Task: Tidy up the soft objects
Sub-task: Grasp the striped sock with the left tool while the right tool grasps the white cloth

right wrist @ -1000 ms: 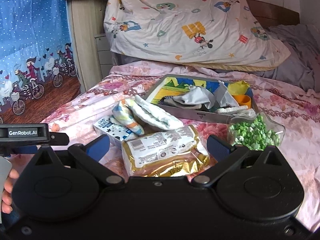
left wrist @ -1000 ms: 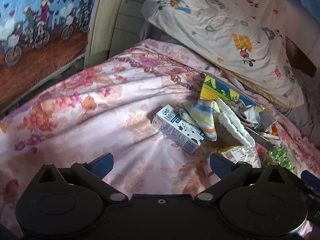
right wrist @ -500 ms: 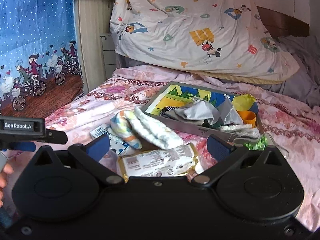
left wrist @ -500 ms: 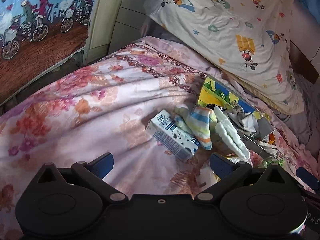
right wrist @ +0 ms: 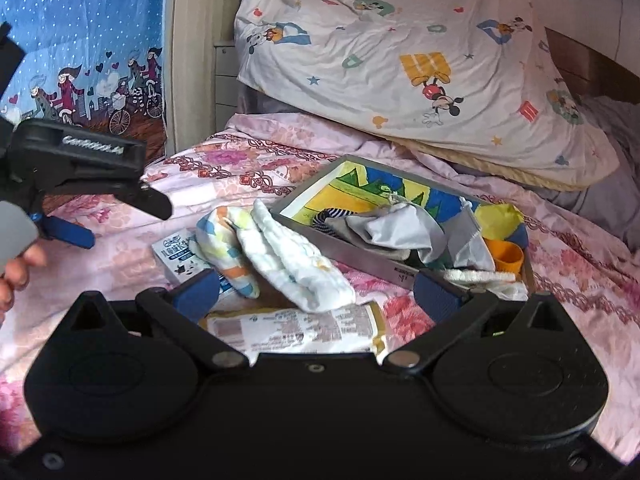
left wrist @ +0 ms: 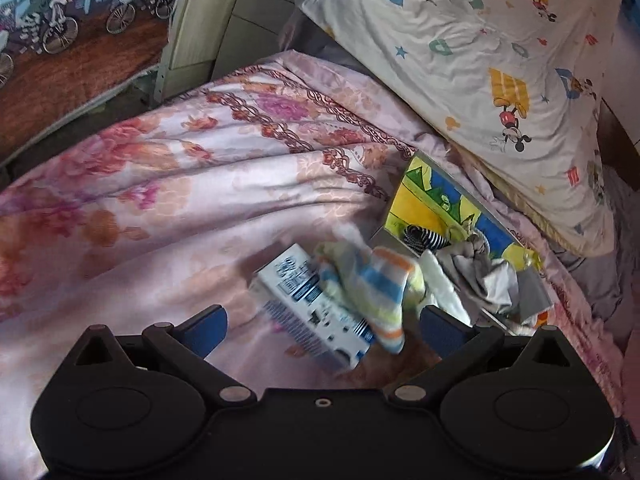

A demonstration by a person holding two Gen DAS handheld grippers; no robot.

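Observation:
A striped soft cloth (left wrist: 372, 284) lies over one end of a white-and-blue carton (left wrist: 304, 312) on the floral bedspread. My left gripper (left wrist: 322, 328) is open, with the carton and the cloth's edge between its fingers. In the right wrist view the striped cloth (right wrist: 224, 240) sits beside a white quilted cloth (right wrist: 296, 264) that leans on the wall of the tray (right wrist: 360, 256). My right gripper (right wrist: 316, 294) is open just in front of the white cloth. Grey cloth (right wrist: 400, 232) and a dark striped piece (right wrist: 332, 216) lie in the tray.
A gold-and-white packet (right wrist: 296, 330) lies under the right gripper. An orange cup (right wrist: 506, 254) and a yellow item (right wrist: 500, 214) stand in the tray's right end. A large cartoon pillow (right wrist: 400, 52) leans behind. The bed's left edge drops beside a wooden post (left wrist: 188, 20). A hand (right wrist: 16, 276) holds the left tool.
Both grippers have moved forward and closer to the cloths and the carton. The bag of green pieces has left both views. Both stay open.

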